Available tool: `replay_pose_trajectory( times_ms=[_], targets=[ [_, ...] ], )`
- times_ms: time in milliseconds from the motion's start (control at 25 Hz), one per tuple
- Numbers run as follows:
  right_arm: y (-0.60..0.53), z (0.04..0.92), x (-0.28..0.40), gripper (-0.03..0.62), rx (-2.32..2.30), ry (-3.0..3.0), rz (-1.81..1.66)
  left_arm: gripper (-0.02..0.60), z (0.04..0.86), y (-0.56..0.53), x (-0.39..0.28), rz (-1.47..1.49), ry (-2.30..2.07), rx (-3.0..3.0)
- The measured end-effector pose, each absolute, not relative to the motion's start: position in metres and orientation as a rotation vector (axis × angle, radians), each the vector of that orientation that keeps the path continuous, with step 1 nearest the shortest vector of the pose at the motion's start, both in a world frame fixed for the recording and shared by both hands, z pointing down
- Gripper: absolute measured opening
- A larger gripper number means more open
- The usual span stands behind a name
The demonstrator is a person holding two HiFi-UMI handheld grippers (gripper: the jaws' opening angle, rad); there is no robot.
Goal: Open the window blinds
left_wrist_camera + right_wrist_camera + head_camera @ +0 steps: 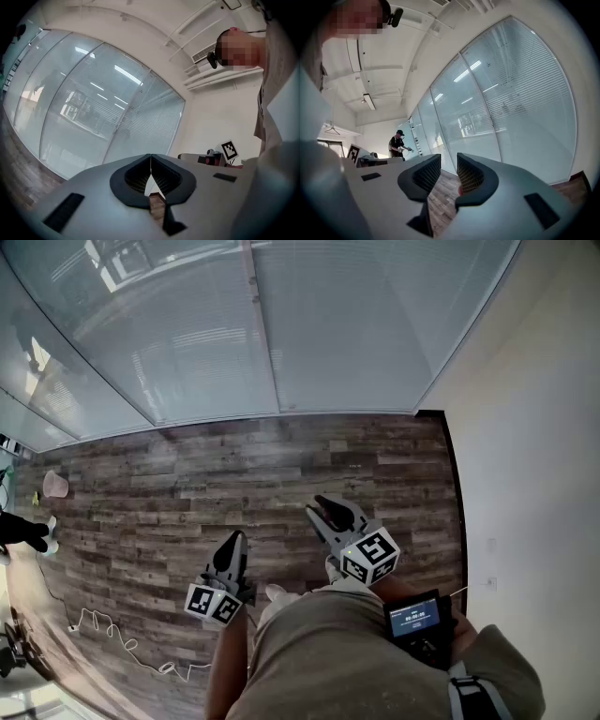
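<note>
Our left claw (151,164), pressed together and empty, and right claw (444,164), spread and empty, hang low over the wooden floor (187,484), well apart from the lowered blinds (356,324) ahead. We judge nothing is within reach yet.

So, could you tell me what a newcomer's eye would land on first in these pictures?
The big glass wall with its lowered blinds fills the top of the head view, above a wood-plank floor. Below it are the two grippers: the left gripper with jaws together, the right gripper with jaws apart and empty. In the right gripper view, another person stands far off along the glass.
</note>
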State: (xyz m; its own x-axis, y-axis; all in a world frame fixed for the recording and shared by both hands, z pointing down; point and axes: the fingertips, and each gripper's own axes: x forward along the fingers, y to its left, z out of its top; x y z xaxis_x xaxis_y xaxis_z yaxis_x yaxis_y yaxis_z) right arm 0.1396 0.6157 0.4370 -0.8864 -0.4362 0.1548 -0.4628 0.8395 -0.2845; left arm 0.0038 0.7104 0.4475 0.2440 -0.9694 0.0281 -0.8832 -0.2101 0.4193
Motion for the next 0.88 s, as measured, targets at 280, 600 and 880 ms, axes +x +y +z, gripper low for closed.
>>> replay_pose_trajectory(
  times_ms=[280,600,880],
  targets=[
    [0.599,0.441,0.148,0.107,0.707,-2.928,0.485,0.015,0.450,0.692,0.014,-0.342,-1.710,2.173],
    [0.579,0.448,0.162,0.109,0.663,-2.912,0.509,0.015,0.454,0.671,0.033,-0.296,-1.743,2.168],
    [0.565,0.450,0.181,0.109,0.620,-2.904,0.498,0.015,0.455,0.652,0.050,-0.312,-1.783,2.111]
  ],
)
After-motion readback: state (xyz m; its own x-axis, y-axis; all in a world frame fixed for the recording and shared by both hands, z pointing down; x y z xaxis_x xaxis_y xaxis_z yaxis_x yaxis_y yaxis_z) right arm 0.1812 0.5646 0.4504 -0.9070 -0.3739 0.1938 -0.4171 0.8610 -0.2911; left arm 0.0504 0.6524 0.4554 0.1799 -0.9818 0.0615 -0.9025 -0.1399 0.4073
